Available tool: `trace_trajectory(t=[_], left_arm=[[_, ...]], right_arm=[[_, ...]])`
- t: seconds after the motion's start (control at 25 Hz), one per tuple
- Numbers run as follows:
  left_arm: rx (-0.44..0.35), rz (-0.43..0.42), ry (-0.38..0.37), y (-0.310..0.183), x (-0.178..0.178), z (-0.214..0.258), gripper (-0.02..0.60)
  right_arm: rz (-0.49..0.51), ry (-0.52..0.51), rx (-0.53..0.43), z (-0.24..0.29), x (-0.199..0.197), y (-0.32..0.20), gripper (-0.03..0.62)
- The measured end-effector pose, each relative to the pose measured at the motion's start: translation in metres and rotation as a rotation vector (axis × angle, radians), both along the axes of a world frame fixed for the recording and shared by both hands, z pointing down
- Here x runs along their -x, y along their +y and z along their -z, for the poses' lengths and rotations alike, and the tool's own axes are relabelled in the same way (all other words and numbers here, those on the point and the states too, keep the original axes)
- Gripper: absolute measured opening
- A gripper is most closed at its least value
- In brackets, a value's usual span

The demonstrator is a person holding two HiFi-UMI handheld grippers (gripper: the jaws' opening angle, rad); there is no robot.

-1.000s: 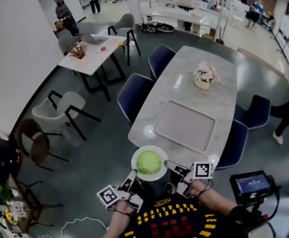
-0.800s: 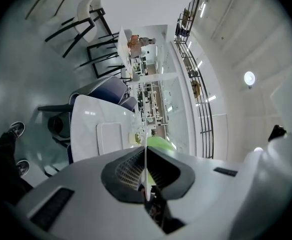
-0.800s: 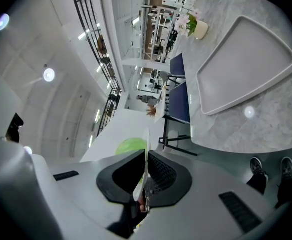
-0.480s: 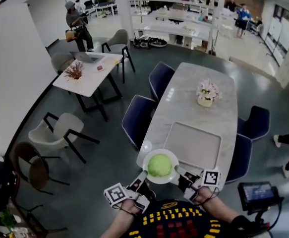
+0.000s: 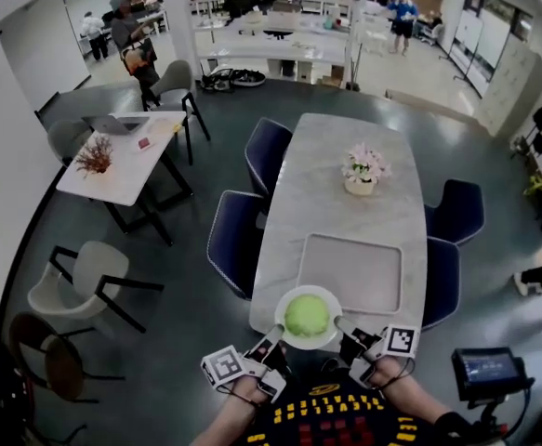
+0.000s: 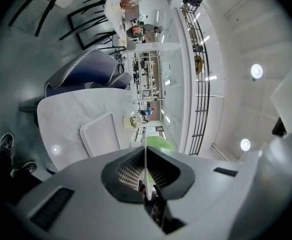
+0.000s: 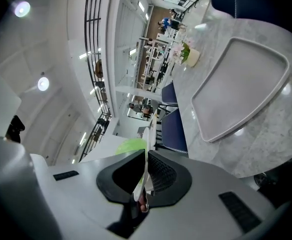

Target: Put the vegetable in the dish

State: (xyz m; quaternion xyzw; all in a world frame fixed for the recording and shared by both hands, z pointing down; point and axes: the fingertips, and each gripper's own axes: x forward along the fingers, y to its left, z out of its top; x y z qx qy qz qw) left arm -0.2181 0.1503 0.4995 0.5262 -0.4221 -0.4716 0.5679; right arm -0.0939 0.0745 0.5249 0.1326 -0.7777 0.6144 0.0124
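A round green vegetable lies in a white dish that I hold in the air over the near end of the long marble table. My left gripper is shut on the dish's left rim, and my right gripper is shut on its right rim. In the left gripper view the thin white rim stands pinched between the jaws, with the green vegetable past it. The right gripper view shows the same: rim clamped, vegetable beyond.
A grey rectangular tray lies on the table just beyond the dish. A flower pot stands mid-table. Dark blue chairs line both sides. A white side table with chairs is at the left. People stand far back.
The view has shifted forward along the table. The dish with the vegetable stays clamped between both grippers and now hangs over the table's near edge, closer to the tray.
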Motion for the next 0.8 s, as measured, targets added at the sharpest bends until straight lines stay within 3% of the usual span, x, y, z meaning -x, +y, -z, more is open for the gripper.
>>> trace_trajectory(t=[0.04,0.08,0.16,0.24,0.52,0.8], left_arm=[[0.008,-0.010,0.046,-0.005,-0.004,0.000,0.012],[0.024,-0.033,0.019,-0.009,-0.004,-0.005,0.012],[0.062,-0.093,-0.127,-0.017,-0.001,-0.019,0.012],[0.078,-0.137,-0.202,-0.027,-0.003,-0.025,0.012],[0.050,-0.164,-0.198,-0.075,-0.025,-0.012,0.012],[0.045,-0.169,-0.243,-0.127,-0.044,-0.015,0.012]], right_arm=[[-0.019,0.004,-0.001,-0.001,-0.004,-0.003,0.018],[-0.035,0.005,0.001,-0.002,-0.007,-0.007,0.018],[-0.061,-0.001,0.007,-0.004,-0.013,-0.013,0.018],[-0.090,-0.011,0.020,-0.005,-0.019,-0.021,0.018],[-0.140,-0.048,0.024,-0.009,-0.042,-0.063,0.018],[-0.129,-0.072,-0.044,-0.005,-0.058,-0.116,0.018]])
